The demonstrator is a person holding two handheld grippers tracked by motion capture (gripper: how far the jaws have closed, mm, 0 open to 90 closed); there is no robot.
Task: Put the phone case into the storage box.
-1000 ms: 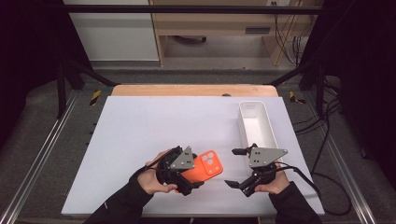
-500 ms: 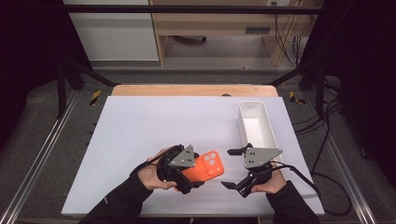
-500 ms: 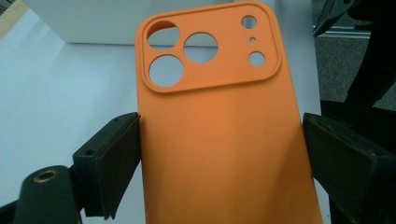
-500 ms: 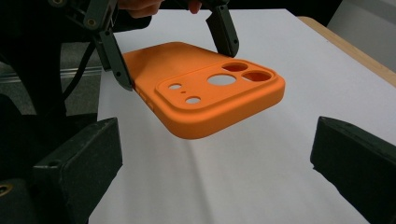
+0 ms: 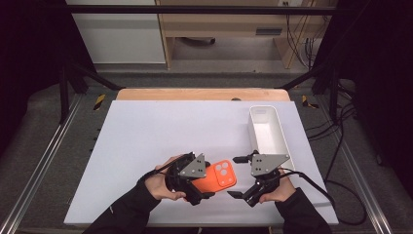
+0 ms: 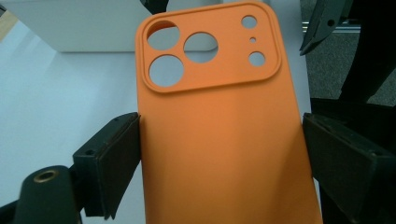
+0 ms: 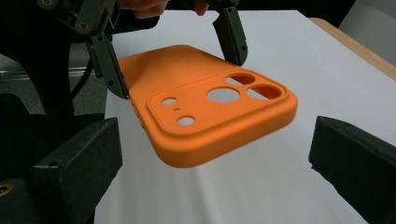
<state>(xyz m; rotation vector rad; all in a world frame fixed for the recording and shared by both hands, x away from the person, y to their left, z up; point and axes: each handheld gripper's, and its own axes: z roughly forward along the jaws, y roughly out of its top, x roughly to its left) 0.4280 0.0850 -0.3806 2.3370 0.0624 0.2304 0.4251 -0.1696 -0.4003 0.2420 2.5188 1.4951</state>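
An orange phone case (image 5: pixel 221 176) with camera cut-outs hangs just above the white table, near the front edge. My left gripper (image 5: pixel 208 181) is shut on its lower half; in the left gripper view both pads press the long sides of the case (image 6: pixel 219 130). My right gripper (image 5: pixel 234 177) faces the camera end from the right, open, and its jaws have just been closing a little. In the right gripper view the case (image 7: pixel 201 116) lies ahead between the two pads, and neither pad touches it. The left gripper's fingers (image 7: pixel 109 65) clamp the far end there.
A long white bin (image 5: pixel 280 129) stands on the right side of the table (image 5: pixel 160 131), just beyond my right hand. A wooden strip runs along the table's far edge. Cables trail off to the right, and dark floor and metal rails surround the table.
My right gripper has shifted slightly toward the case's camera end. My left gripper and the case have stayed where they were.
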